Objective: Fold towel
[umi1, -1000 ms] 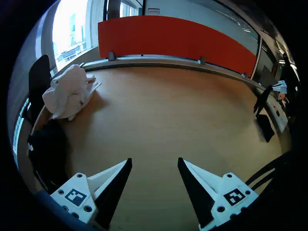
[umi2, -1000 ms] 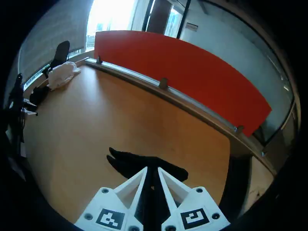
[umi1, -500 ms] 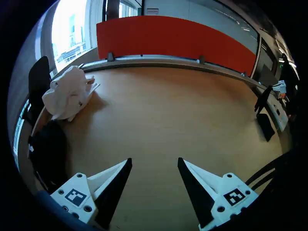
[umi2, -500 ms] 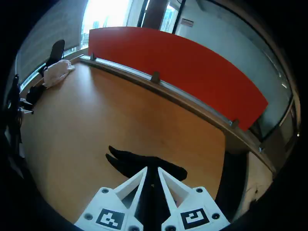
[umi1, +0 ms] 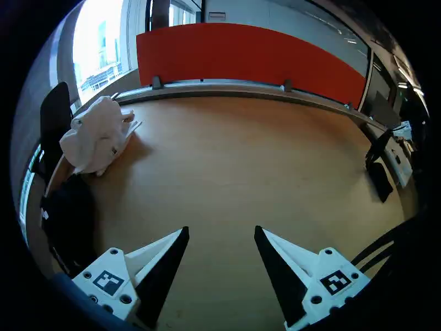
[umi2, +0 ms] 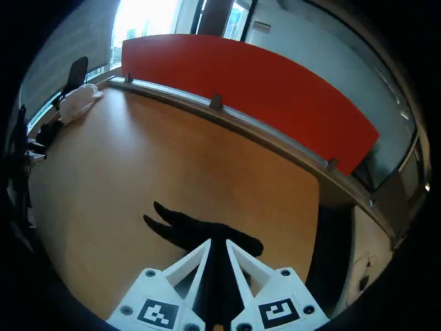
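Note:
A crumpled white towel (umi1: 96, 135) lies in a heap at the far left corner of the wooden table (umi1: 237, 160). My left gripper (umi1: 220, 231) hovers over the table's near part, open, with nothing between its fingers. In the right gripper view a black cloth (umi2: 187, 229) lies spread on the table just past the fingertips, and my right gripper (umi2: 219, 244) is shut on its near edge. The white towel (umi2: 77, 102) looks small at the far left there. A dark shape (umi1: 379, 168) at the table's right edge is too unclear to name.
A red divider panel (umi1: 248, 52) runs along the table's far edge, on a grey rail (umi2: 242, 129). A black office chair (umi1: 55, 116) stands behind the white towel. A dark bag-like object (umi1: 66, 215) sits at the table's left edge. Windows lie beyond.
The right gripper has shifted a little, so the divider and white towel slid up-left in its view; the black cloth stays held. The left gripper has barely moved.

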A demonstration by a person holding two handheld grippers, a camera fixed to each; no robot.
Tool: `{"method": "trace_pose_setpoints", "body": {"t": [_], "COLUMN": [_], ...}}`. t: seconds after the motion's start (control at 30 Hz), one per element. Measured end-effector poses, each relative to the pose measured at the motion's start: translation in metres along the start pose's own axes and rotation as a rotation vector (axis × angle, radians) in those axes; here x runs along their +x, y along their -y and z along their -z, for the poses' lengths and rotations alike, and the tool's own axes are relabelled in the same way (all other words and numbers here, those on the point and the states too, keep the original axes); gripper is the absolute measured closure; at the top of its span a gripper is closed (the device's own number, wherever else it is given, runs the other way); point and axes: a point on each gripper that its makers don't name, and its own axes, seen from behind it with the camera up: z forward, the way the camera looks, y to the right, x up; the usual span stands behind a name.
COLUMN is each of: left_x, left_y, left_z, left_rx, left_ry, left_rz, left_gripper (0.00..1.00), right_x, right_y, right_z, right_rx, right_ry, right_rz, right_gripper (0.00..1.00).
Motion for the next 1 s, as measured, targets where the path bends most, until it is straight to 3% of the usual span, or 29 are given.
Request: {"method": "trace_pose_setpoints", "body": {"t": [0.5, 1.0], "left_x": [-0.003, -0.007], "left_y": [0.002, 0.007], "left_z": [0.002, 0.006], "left_rx": [-0.004, 0.002], "left_ry": [0.006, 0.005], "left_rz": [-0.011, -0.012], "left_gripper": [0.13, 0.12], "right_x": [-0.087, -0.131], "right_y": [-0.012, -0.009], "right_z": [0.024, 0.022], "right_rx": [-0.035, -0.065], "right_ry": [0.135, 0.209], "right_rz": [-0.014, -0.066], "right_gripper": [0.96, 0.96]}}
